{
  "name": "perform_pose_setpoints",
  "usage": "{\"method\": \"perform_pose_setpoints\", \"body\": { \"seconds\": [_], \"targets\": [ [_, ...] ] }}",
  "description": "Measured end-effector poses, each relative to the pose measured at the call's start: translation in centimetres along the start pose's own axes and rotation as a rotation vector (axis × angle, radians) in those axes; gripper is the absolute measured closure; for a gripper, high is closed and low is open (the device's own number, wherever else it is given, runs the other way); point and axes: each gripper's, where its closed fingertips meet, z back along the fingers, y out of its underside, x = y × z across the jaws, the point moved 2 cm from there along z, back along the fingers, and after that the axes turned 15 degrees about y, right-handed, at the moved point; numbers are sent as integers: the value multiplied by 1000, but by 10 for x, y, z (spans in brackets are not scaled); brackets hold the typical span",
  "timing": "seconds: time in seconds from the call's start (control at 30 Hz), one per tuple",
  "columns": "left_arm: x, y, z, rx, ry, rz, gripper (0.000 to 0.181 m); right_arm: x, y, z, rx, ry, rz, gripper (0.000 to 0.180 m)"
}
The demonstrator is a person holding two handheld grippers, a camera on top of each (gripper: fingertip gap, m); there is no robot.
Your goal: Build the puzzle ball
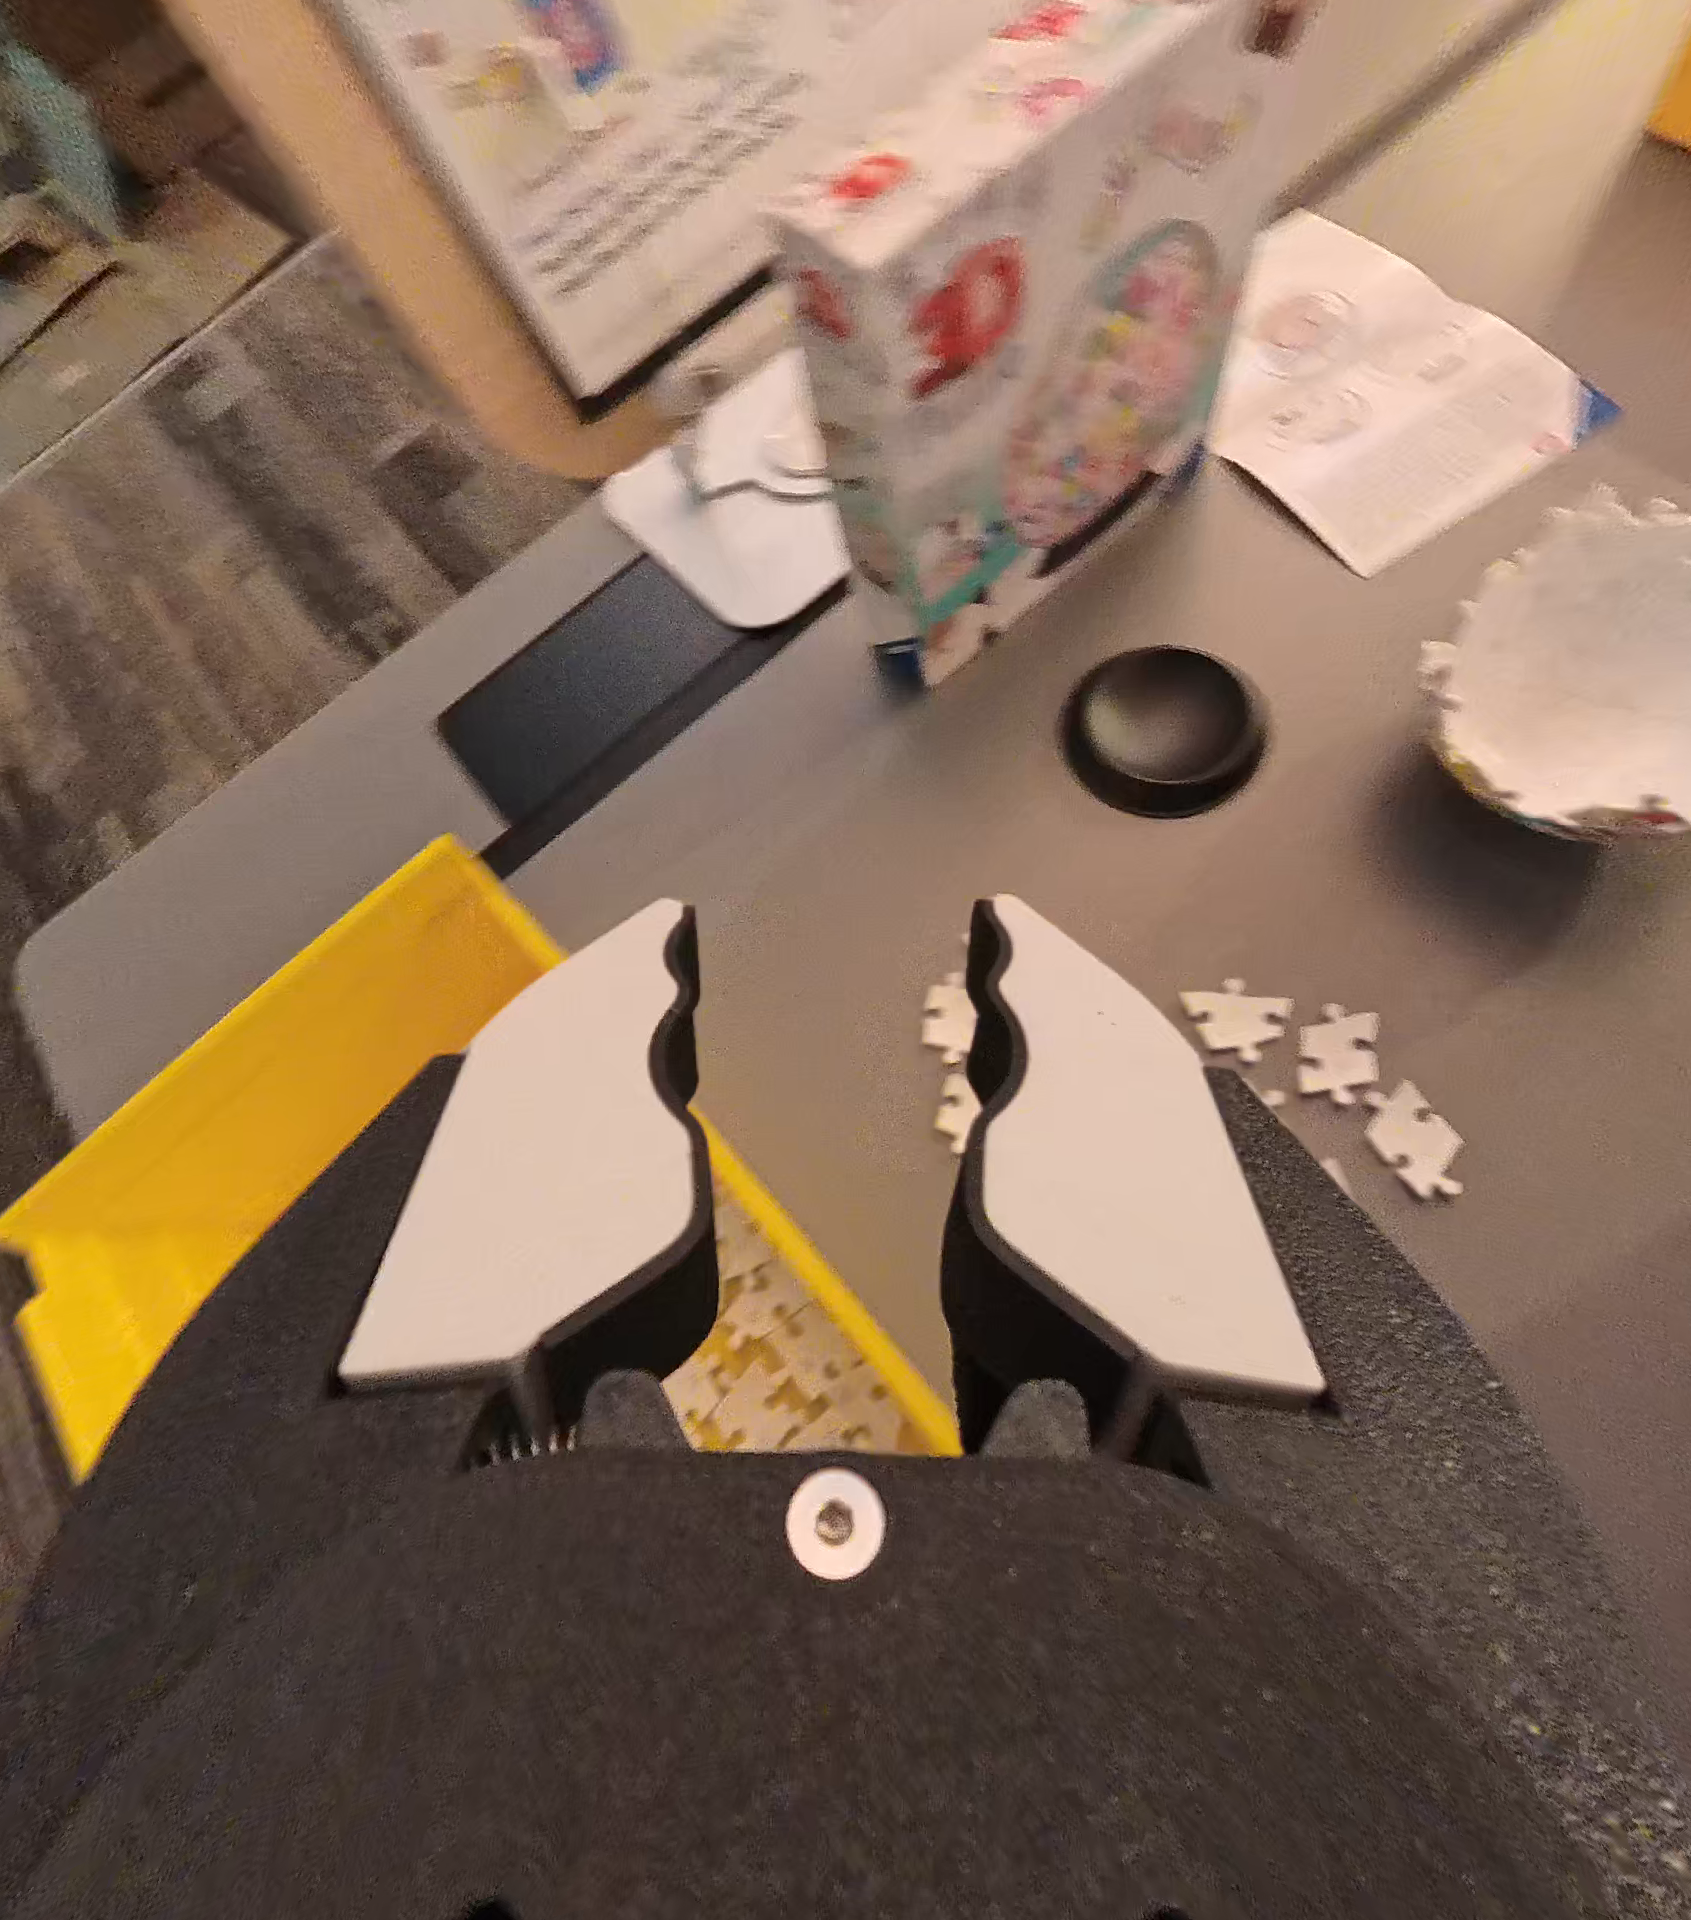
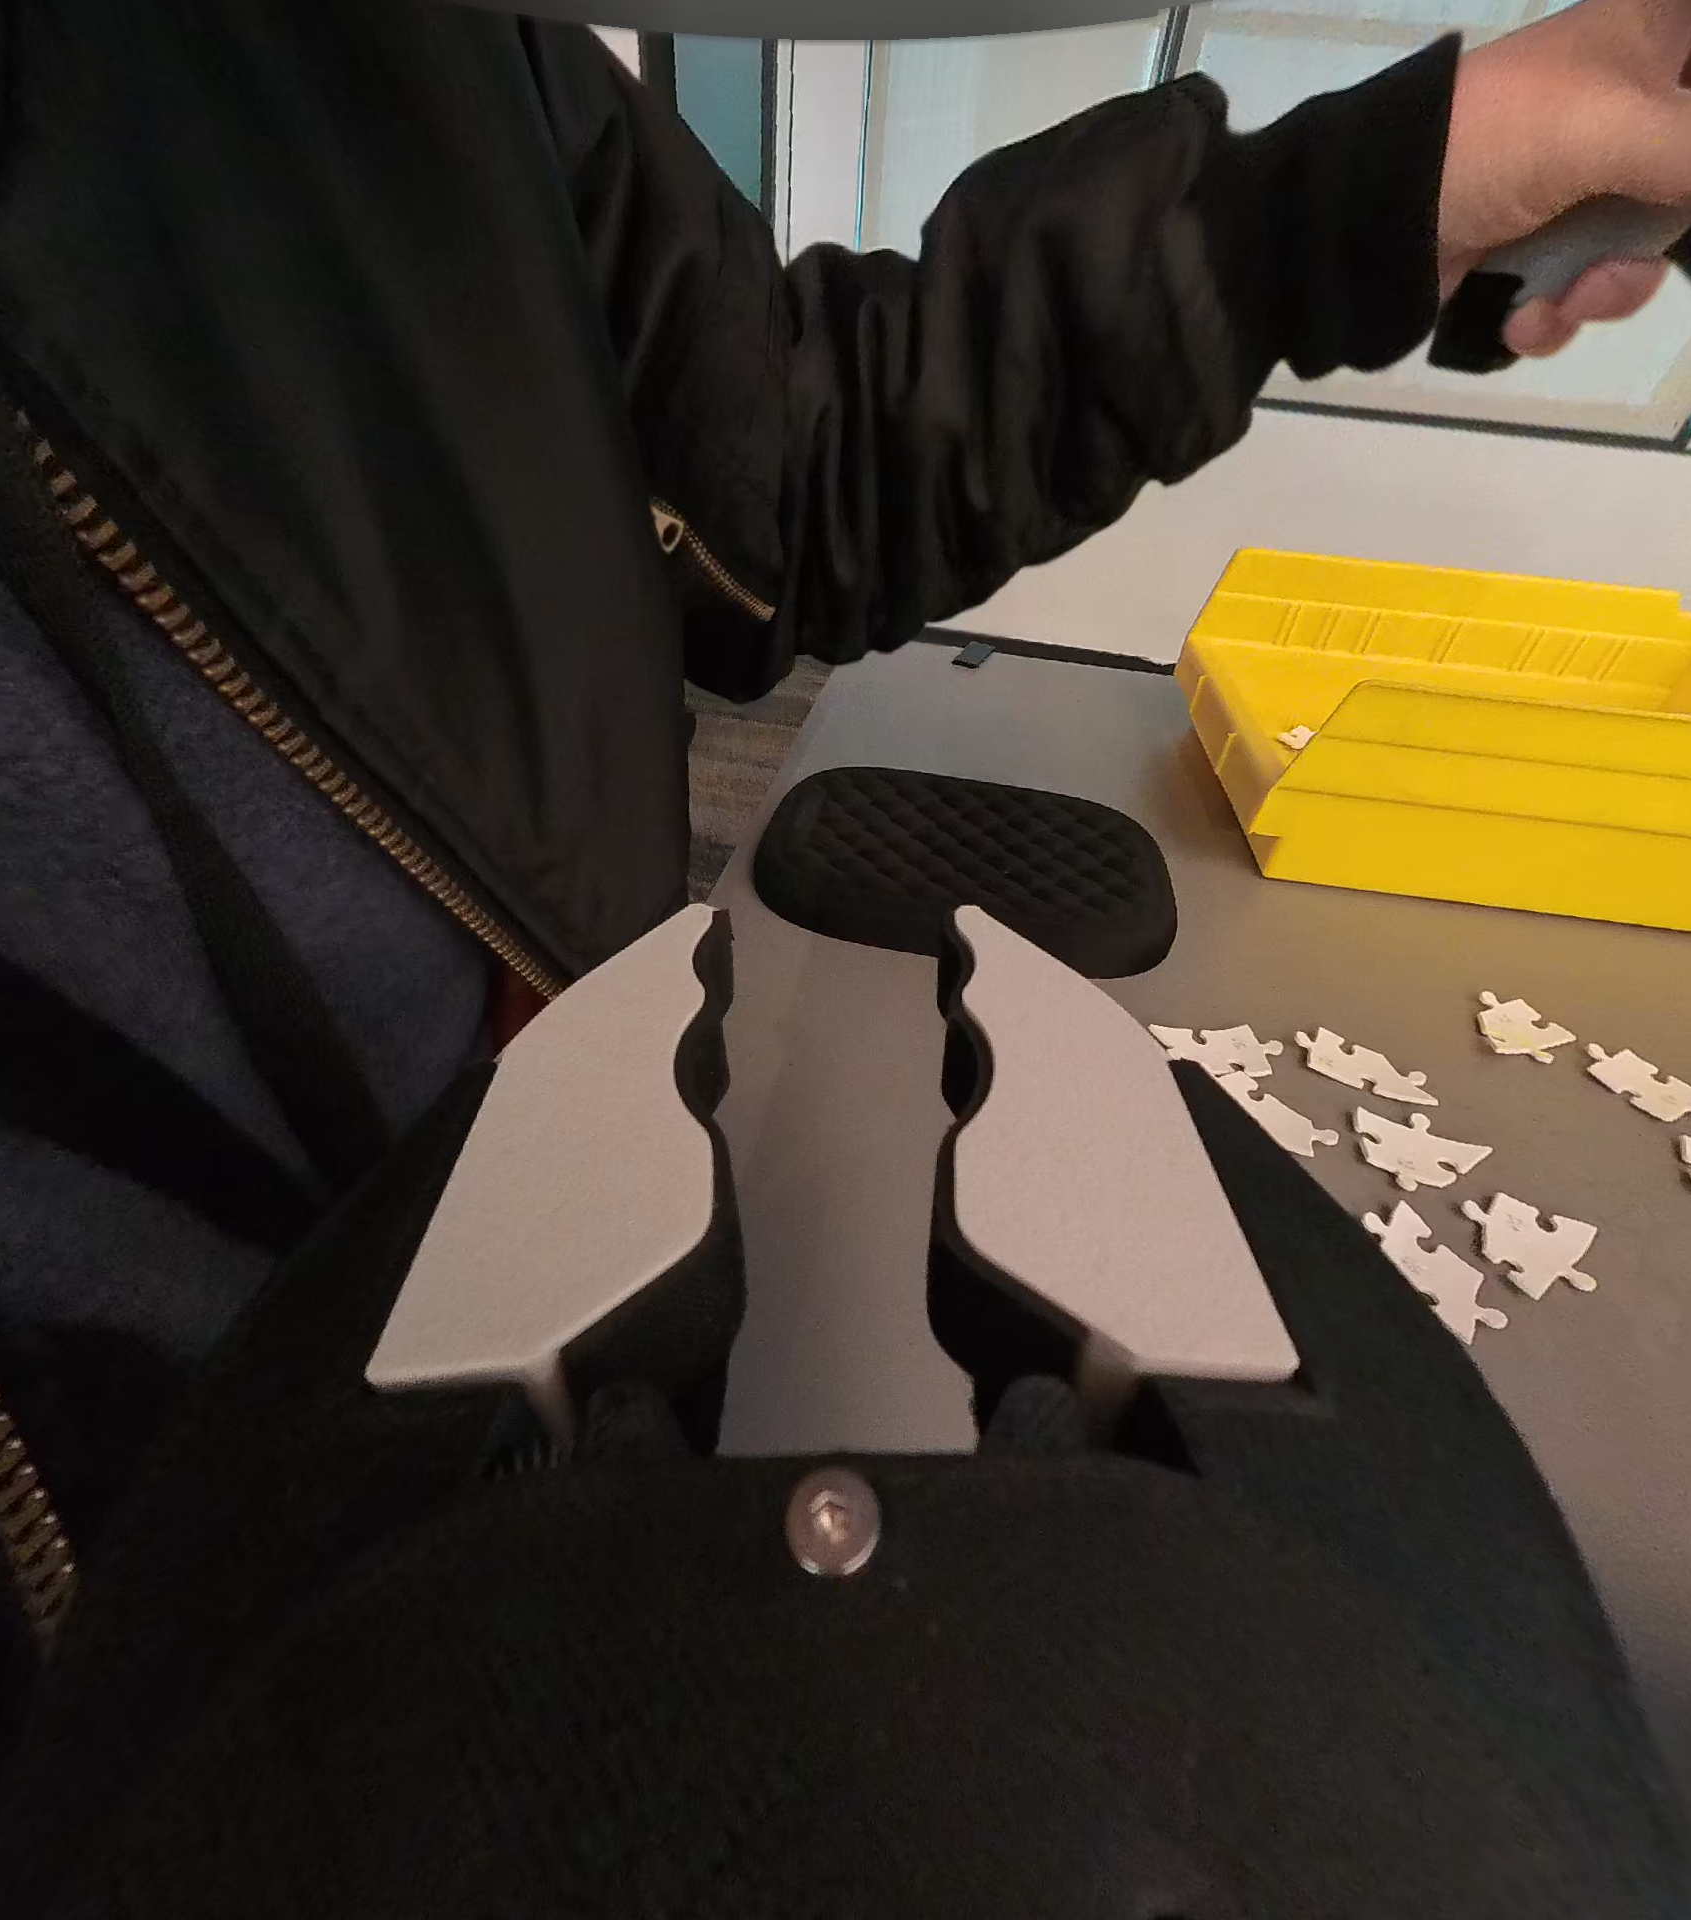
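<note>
Puzzle ball [image 1: 1610,675], half-built, is sitting beyond the loose pieces [image 1: 1334,1049]. Left gripper [image 1: 830,925] and right gripper [image 2: 836,930] are both hovering parted and empty; lowering squarely over one piece's edges should be helping the pick.

We hold both tongs empty with jaws parted: left tongs [image 1: 830,997] level and forward, right tongs [image 2: 836,997] aimed back toward our black-sleeved left arm [image 2: 1028,395].
</note>
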Motion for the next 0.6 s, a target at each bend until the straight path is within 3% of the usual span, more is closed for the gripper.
{"method": "perform_pose_setpoints", "body": {
  "seconds": [0.1,0.27,0.6],
  "targets": [
    [54,29,20,24,-80,131,137,-2,3,-1,6,4,-11,141],
    [121,95,4,211,-123,272,141,-15,8,-4,8,52,-37,141],
    [163,153,-62,359,35,542,149,-29,24,-15,51,103,-65,141]
  ]
}}
